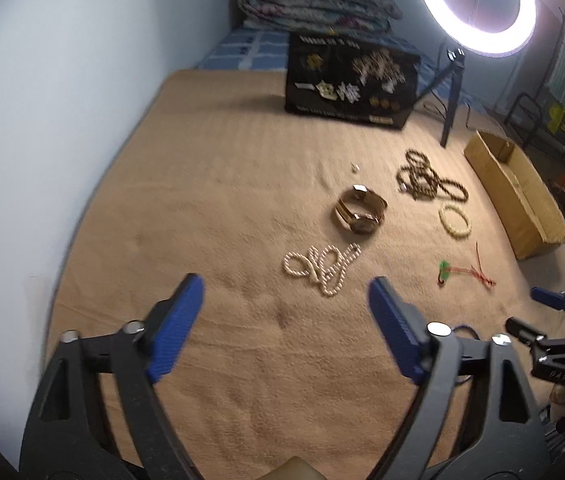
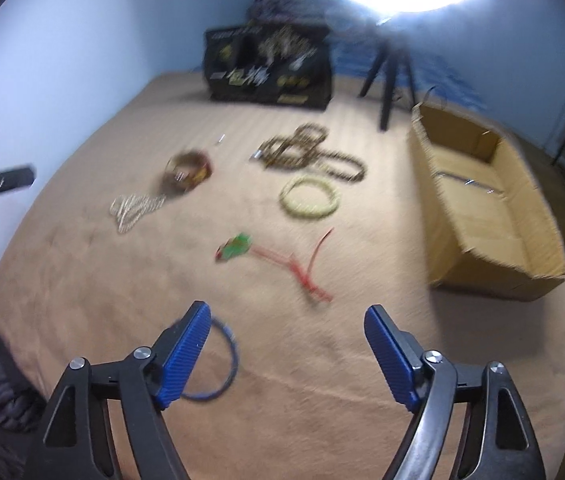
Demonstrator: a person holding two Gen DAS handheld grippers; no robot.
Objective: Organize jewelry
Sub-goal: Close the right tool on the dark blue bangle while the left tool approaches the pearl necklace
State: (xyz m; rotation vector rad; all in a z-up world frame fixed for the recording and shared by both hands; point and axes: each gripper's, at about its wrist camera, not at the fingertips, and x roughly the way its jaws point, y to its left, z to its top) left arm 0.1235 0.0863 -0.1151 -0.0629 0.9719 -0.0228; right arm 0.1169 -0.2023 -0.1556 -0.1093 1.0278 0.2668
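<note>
Right gripper [image 2: 286, 344]: jaws spread wide, nothing held, low over tan blanket [image 2: 322, 400]. Blue ring bangle [image 2: 228, 364] flat on the blanket, partly hidden behind the left-hand pad. Likely stiff, thin and light; probably best pinched across the band at one exposed arc, pads steep, since the soft nap gives under it. May skid if nudged sideways.

Just beyond: green charm on red cord [image 2: 266, 254]. Limp, near weightless; better taken at the charm than at the cord tails.

Further out: pale yellow bead bracelet [image 2: 309, 199], closed loop, probably elastic; grip one side of the ring. Dark bead chain [image 2: 306, 152] heaped in loops, floppy, will trail and snag; take at a bunched crossing. Open cardboard box [image 2: 482, 208] to the right, likely the drop place.

Left gripper [image 1: 286, 312]: also wide apart, empty. White bead strand [image 1: 322, 266] coiled just ahead of the tips; slack, slippery-looking, best pinched where strands overlap. Gold watch [image 1: 360, 210] past it, band curled shut; heaviest piece by appearance, hard and smooth; clamp across the band, not the glass face. Ring light [image 1: 476, 4] and black printed box [image 1: 350, 80] at the far edge.
</note>
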